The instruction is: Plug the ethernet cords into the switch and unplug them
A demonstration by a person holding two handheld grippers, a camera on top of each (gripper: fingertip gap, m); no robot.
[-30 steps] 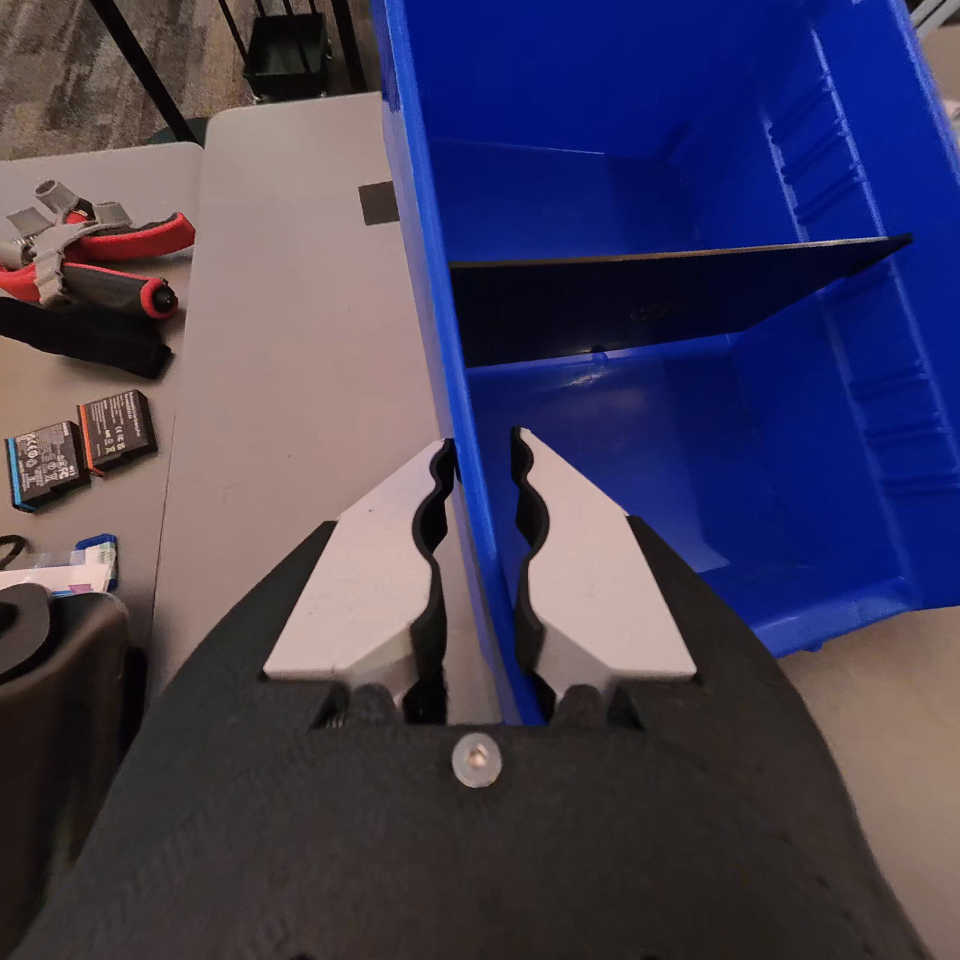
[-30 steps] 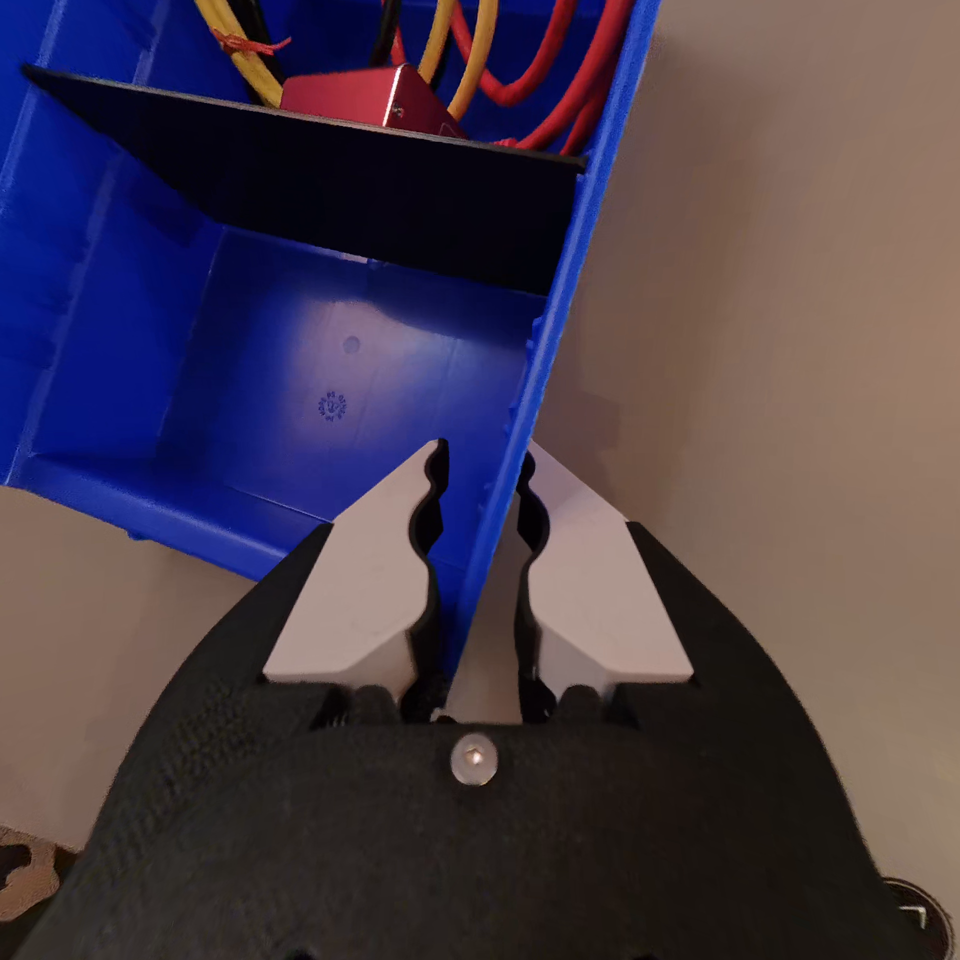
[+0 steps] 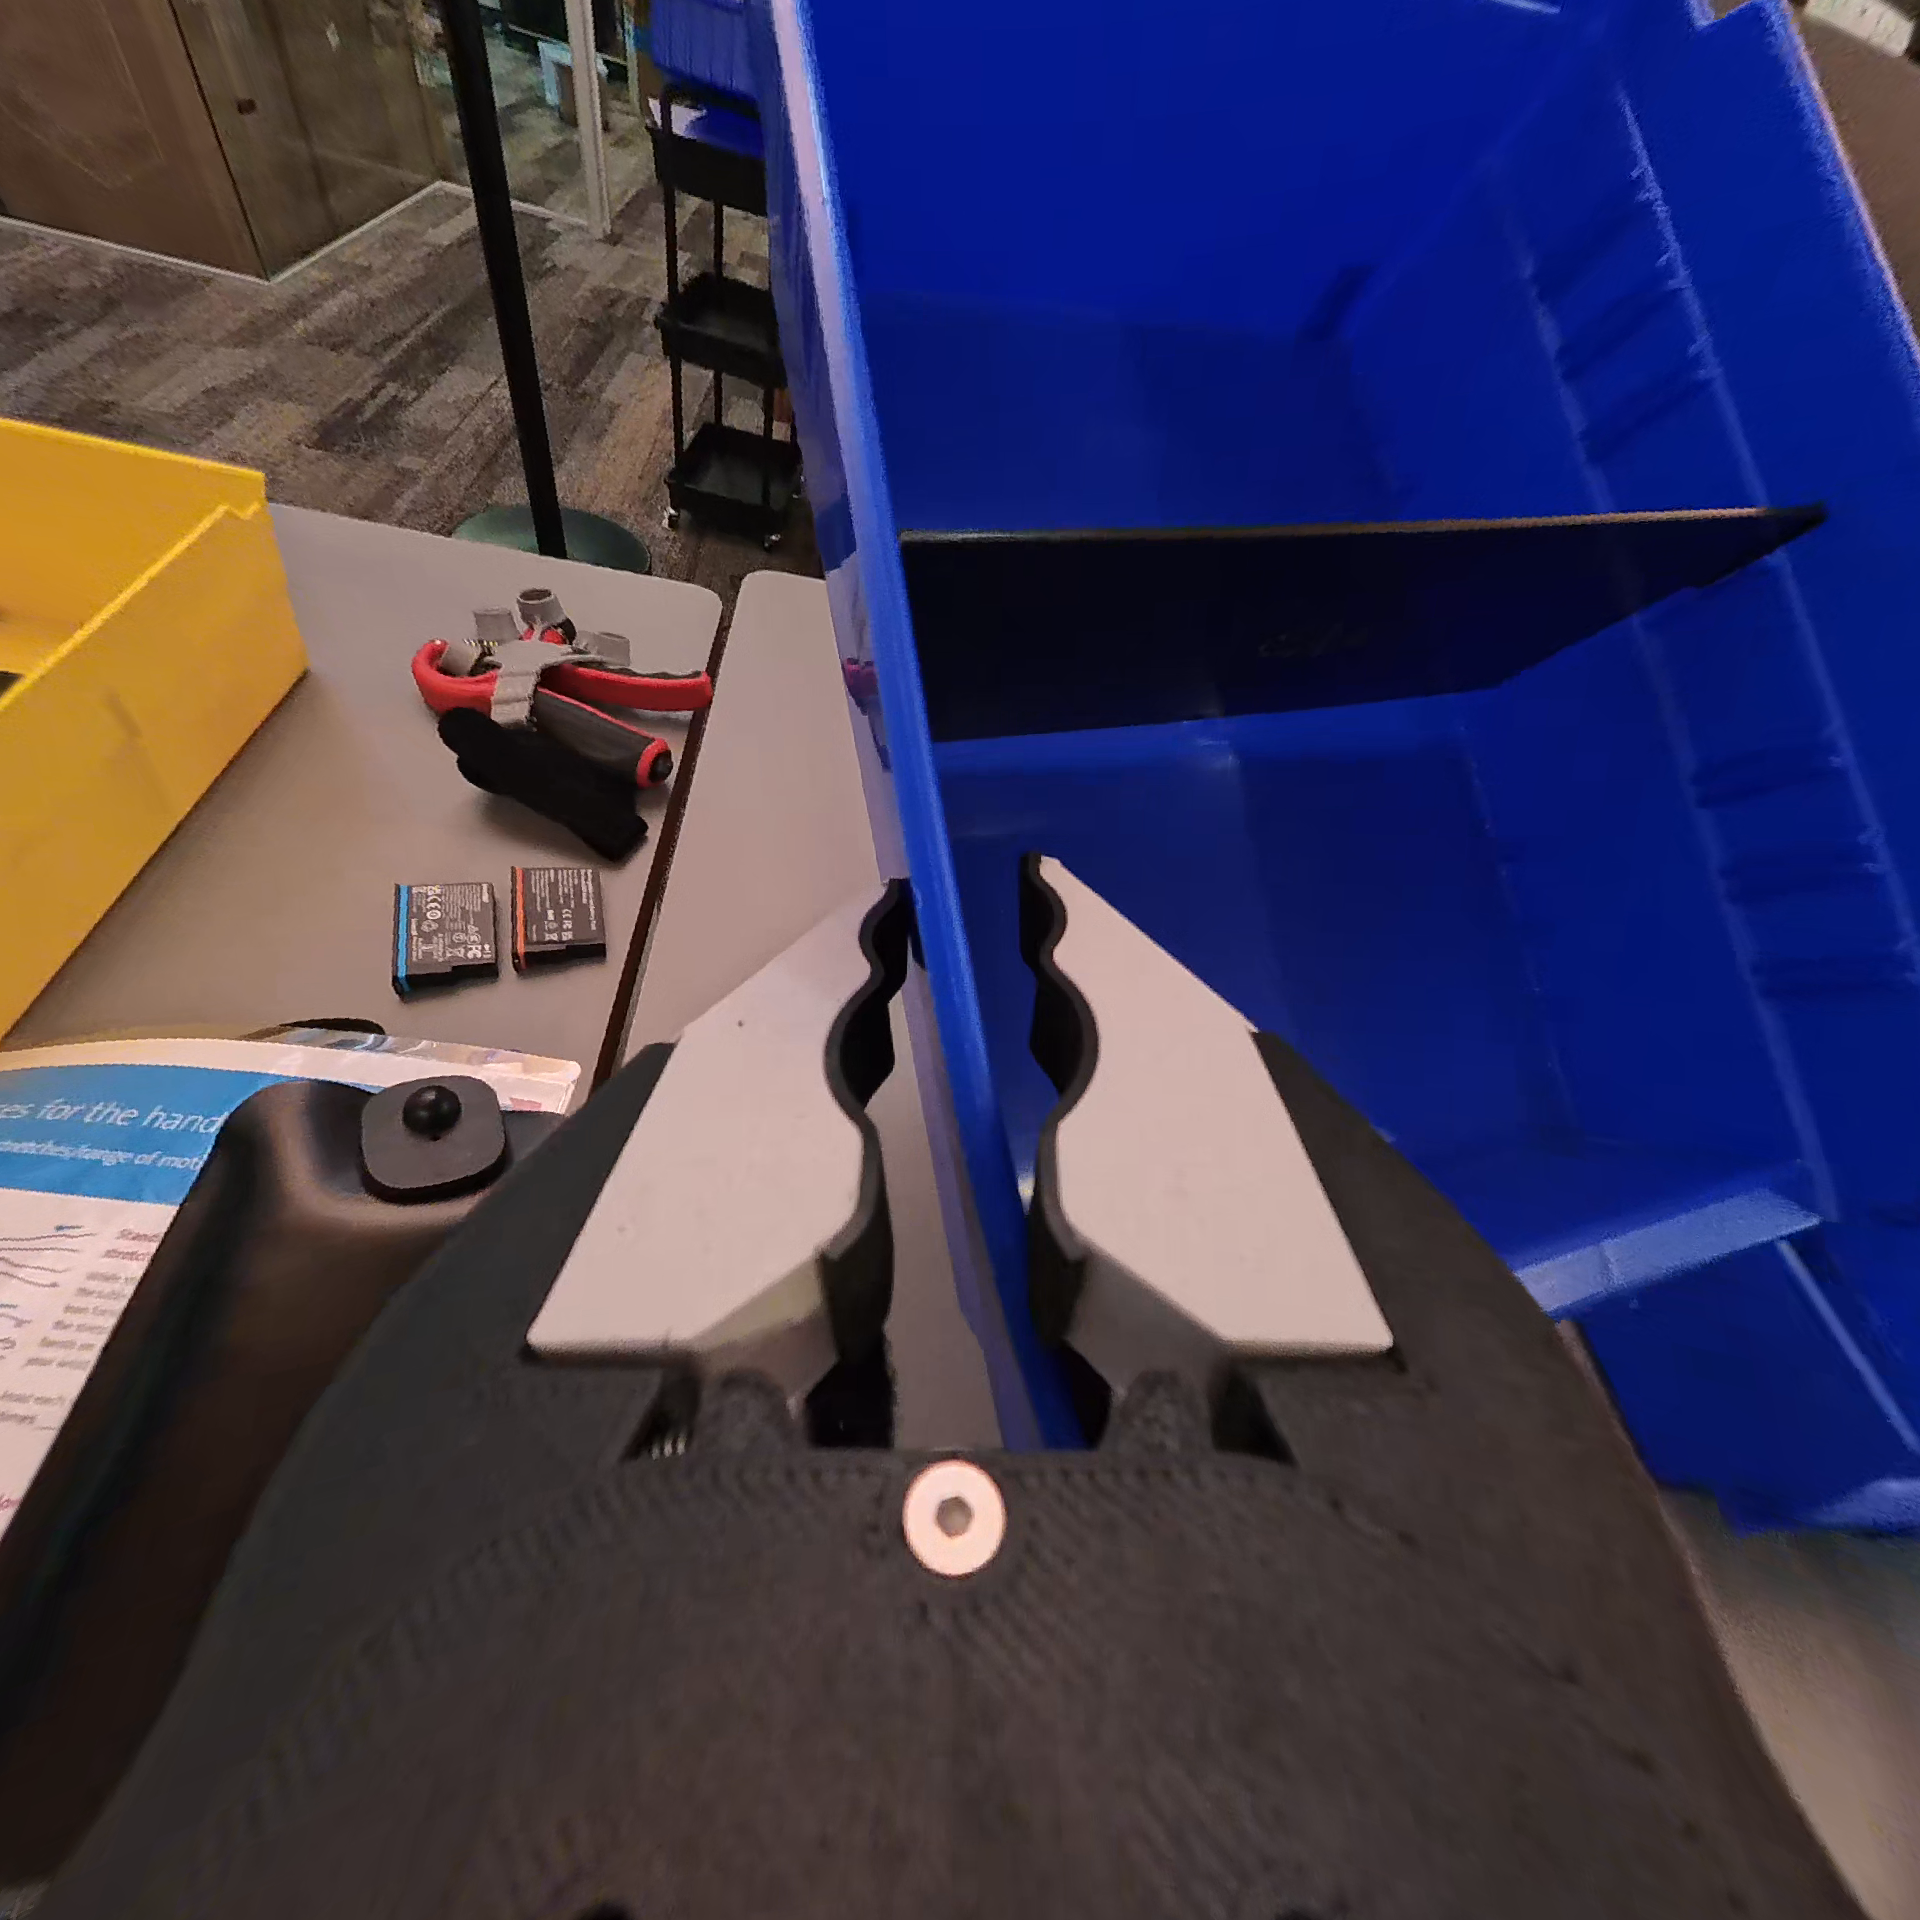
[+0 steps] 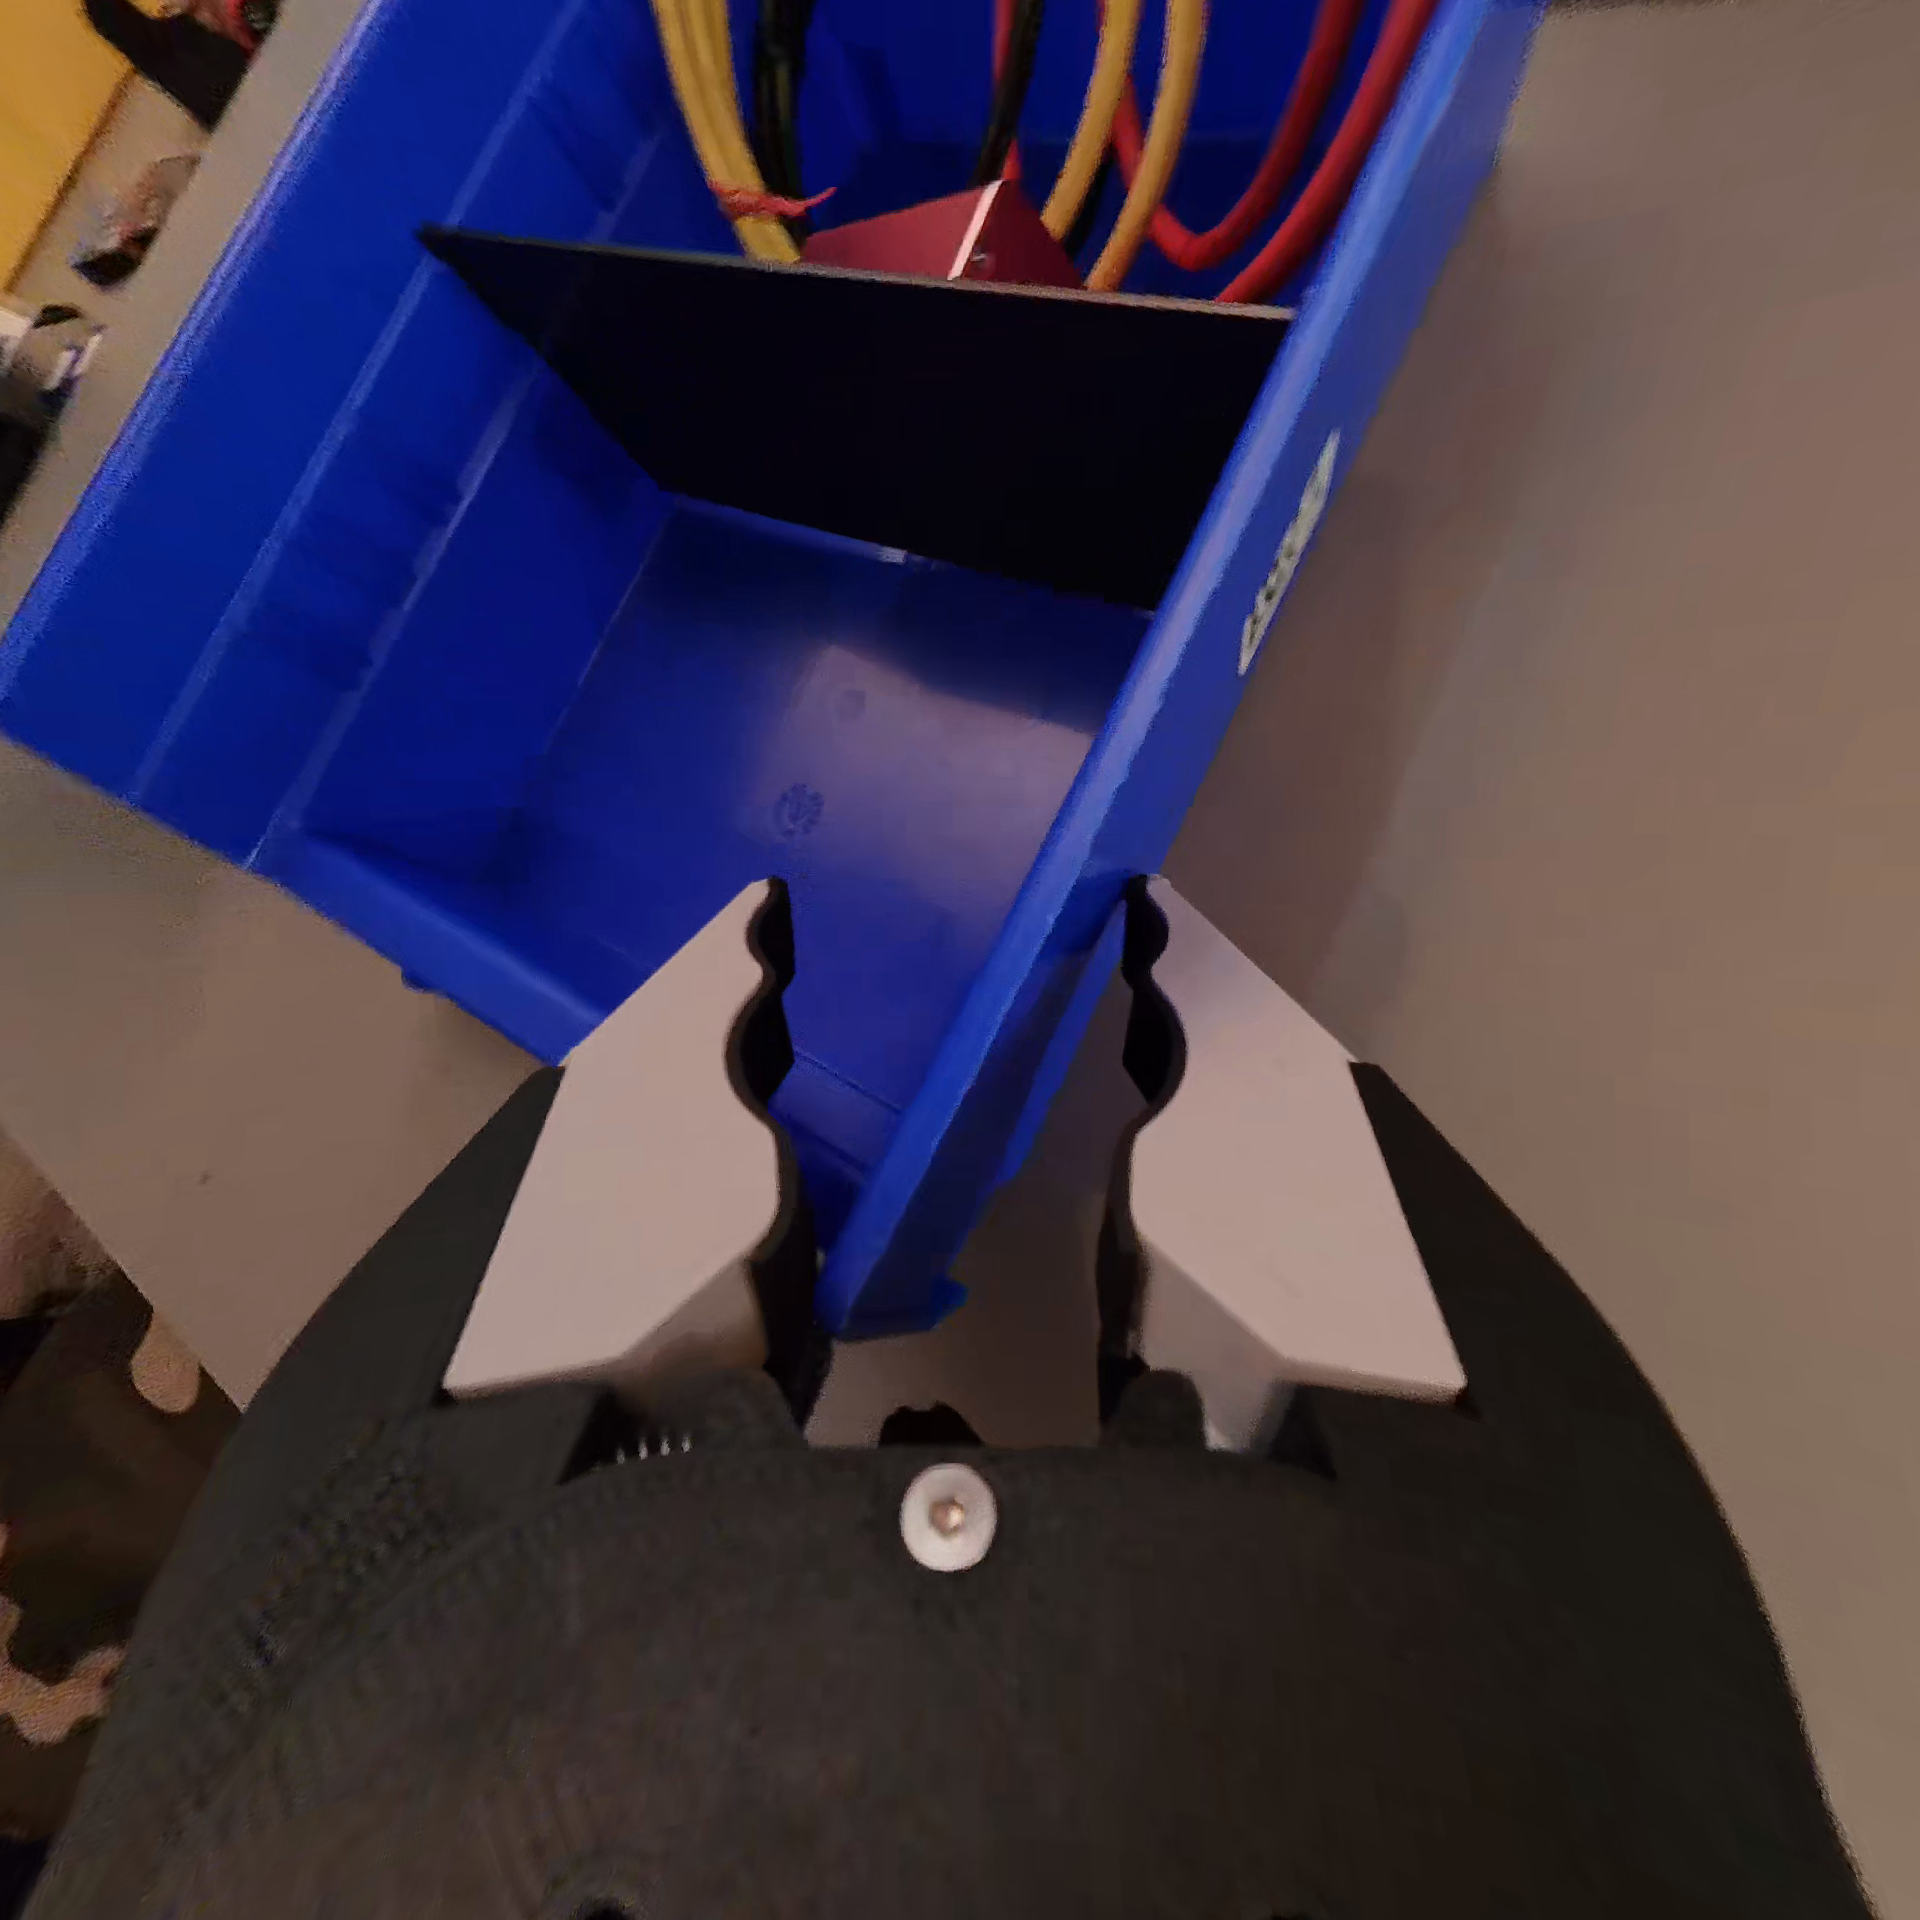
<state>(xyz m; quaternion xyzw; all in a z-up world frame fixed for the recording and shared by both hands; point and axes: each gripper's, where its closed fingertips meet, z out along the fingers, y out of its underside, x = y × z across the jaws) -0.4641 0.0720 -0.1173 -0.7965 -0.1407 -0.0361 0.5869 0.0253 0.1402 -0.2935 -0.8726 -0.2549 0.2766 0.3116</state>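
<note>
A blue bin [image 3: 1351,935] with a black divider [image 3: 1299,623] fills the left wrist view. My left gripper [image 3: 966,883] is shut on the bin's left wall, one finger outside and one inside. The near compartment is empty. In the right wrist view the blue bin [image 4: 727,727] holds a red switch [image 4: 935,244] behind its black divider [image 4: 883,436], together with yellow cords [image 4: 717,125] and red cords [image 4: 1247,208]. My right gripper [image 4: 956,894] is open and straddles the bin's right wall near the front corner without clamping it.
On the grey table [image 3: 312,779] left of the bin lie a red-handled tool [image 3: 561,686], two black batteries [image 3: 499,925], a leaflet [image 3: 104,1195] and a black case [image 3: 260,1247]. A yellow bin [image 3: 104,675] stands at far left. A black cart [image 3: 727,364] stands beyond. The tips of one gripper are about 55 cm away from the tips of the other.
My right gripper has opened off the bin's right wall. The left gripper keeps its grip; its view has tilted up and now shows the yellow bin and the room.
</note>
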